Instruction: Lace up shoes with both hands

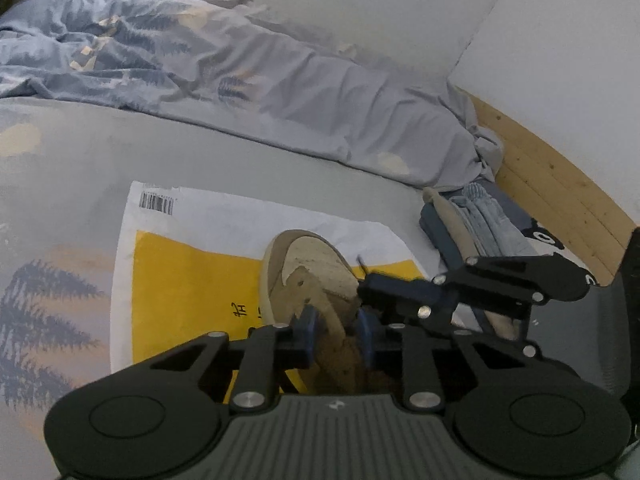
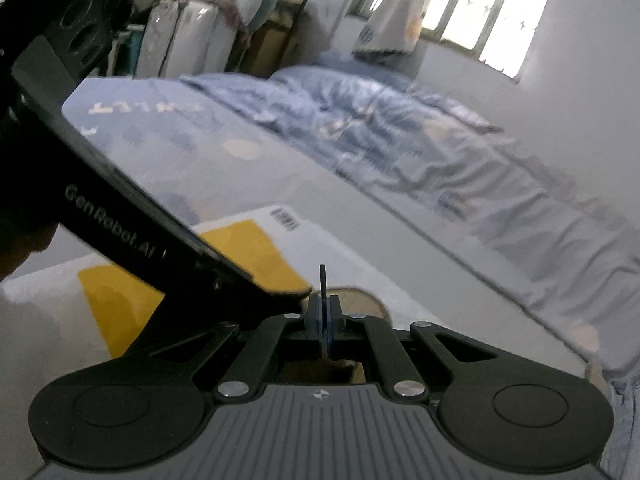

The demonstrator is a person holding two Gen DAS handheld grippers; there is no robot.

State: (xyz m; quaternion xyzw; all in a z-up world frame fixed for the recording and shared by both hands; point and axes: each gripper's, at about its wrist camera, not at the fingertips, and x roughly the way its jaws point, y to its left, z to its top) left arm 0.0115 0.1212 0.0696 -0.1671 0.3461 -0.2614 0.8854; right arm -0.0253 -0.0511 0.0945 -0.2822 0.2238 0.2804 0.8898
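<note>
My right tool [image 2: 325, 320] is clenched on the dark lace tip [image 2: 322, 280], which stands straight up from its pads just over the shoe [image 1: 308, 276]. My left tool [image 1: 338, 330] hangs part-open astride the shoe's tongue, gripping nothing. The shoe lies on a yellow mailer [image 1: 188, 280] on the bed, toe pointing away, so I judge the right tool nearer the eyelets.
</note>
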